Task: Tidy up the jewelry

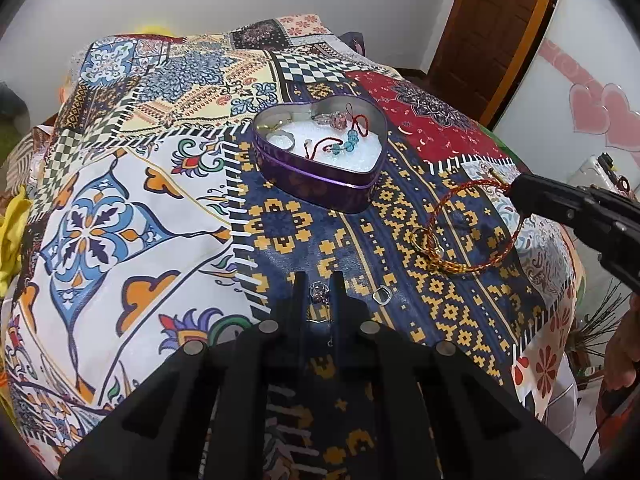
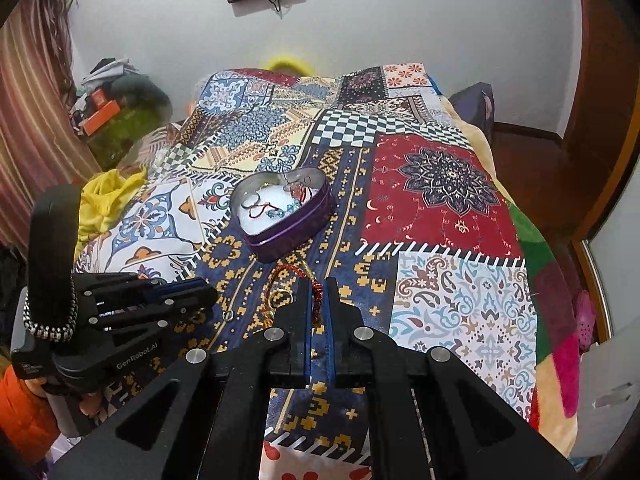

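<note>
One heart-shaped tin [image 1: 320, 188] sits on one bed [image 1: 132, 208]. Inside the tin: one red cord with blue beads [image 1: 344, 142], one silver ring [image 1: 285, 139] and one pink-stoned piece [image 1: 334, 119]; anything more there is too small to tell. Outside the tin: one red-and-gold braided bracelet [image 1: 472, 232], one gold ring [image 1: 424, 238], one small silver ring [image 1: 383, 294] and one pink-stoned piece [image 1: 319, 291]. Two claws: left [image 1: 319, 280], right [image 2: 318, 292].

A bed [image 1: 120, 184] is covered with a bright patchwork cloth [image 2: 440, 184]. On the cloth are seen a purple heart-shaped tin box [image 1: 320, 184], a small silver ring [image 1: 383, 295], gold rings [image 1: 428, 242] and a red braided cord bracelet [image 1: 472, 240].
</note>
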### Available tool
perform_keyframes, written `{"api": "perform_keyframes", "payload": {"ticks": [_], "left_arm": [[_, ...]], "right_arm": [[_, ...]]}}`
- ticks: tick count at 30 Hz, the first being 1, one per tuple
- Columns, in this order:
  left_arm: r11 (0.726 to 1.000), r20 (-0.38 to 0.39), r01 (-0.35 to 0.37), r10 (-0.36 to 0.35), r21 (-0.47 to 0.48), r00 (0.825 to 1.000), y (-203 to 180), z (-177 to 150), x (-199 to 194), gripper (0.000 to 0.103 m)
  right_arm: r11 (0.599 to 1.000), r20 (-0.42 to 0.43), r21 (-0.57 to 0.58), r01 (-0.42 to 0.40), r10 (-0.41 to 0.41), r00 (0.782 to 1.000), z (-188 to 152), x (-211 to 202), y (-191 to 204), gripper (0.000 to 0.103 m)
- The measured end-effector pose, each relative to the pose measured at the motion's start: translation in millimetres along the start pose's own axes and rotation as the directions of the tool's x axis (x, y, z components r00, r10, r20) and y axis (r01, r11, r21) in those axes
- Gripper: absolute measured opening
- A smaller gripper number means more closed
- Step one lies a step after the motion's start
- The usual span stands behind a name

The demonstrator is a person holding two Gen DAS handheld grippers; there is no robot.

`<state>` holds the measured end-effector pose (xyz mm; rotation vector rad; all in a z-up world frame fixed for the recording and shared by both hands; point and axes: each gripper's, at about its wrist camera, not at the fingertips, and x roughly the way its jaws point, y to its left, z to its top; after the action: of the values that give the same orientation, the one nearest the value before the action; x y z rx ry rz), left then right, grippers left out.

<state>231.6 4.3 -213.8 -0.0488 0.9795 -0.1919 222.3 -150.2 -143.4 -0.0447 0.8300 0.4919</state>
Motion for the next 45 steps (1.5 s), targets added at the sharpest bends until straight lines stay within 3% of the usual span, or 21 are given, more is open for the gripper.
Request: {"api": "perform_keyframes", "payload": {"ticks": [13, 19, 24, 28, 39, 43, 45], "left_arm": [[0.999, 0.101, -0.022, 0.025, -0.028, 0.995, 12.3, 13.6, -40.4, 0.008], [0.999, 0.121, -0.032, 0.033, -0.01, 0.992, 9.4, 11.2, -50.2, 0.008], [0.999, 0.115, -0.047, 0.046, 0.01, 0.992, 5.0, 6.4, -48.2, 0.008], [0.999, 0.101, -0.045, 0.044, 0.008, 0.994, 6.3, 4.0, -43.7, 0.008], [0.999, 0.082, -0.054, 0.054, -0.005, 0.995, 15.5, -2.0, -40.0, 0.008], [0.998, 0.078, -0.055, 0.056, -0.01, 0.995, 16.8, -2.6, -38.8, 0.008], [0.998, 0.078, -0.053, 0.054, -0.013, 0.995, 16.4, -2.5, -38.7, 0.008]], "right_arm": [[1.0, 0.068, -0.007, -0.003, 0.003, 0.998, 16.7, -18.1, 4.0, 0.004], [0.999, -0.038, 0.009, -0.049, 0.05, 0.998, 6.2, 0.3, 2.1, 0.005], [0.998, -0.123, 0.011, -0.063, 0.064, 0.99, -7.7, 16.8, 5.1, 0.02], [0.996, -0.161, -0.039, -0.076, 0.069, 0.984, -13.7, 25.2, 16.5, 0.021], [0.995, -0.19, -0.09, -0.044, 0.026, 0.981, -18.5, 42.0, 19.1, 0.021], [0.996, -0.198, -0.052, -0.072, 0.06, 0.978, -20.9, 46.6, 10.5, 0.021], [0.996, -0.191, -0.065, -0.062, 0.048, 0.98, -21.7, 46.0, 12.1, 0.016]]}}
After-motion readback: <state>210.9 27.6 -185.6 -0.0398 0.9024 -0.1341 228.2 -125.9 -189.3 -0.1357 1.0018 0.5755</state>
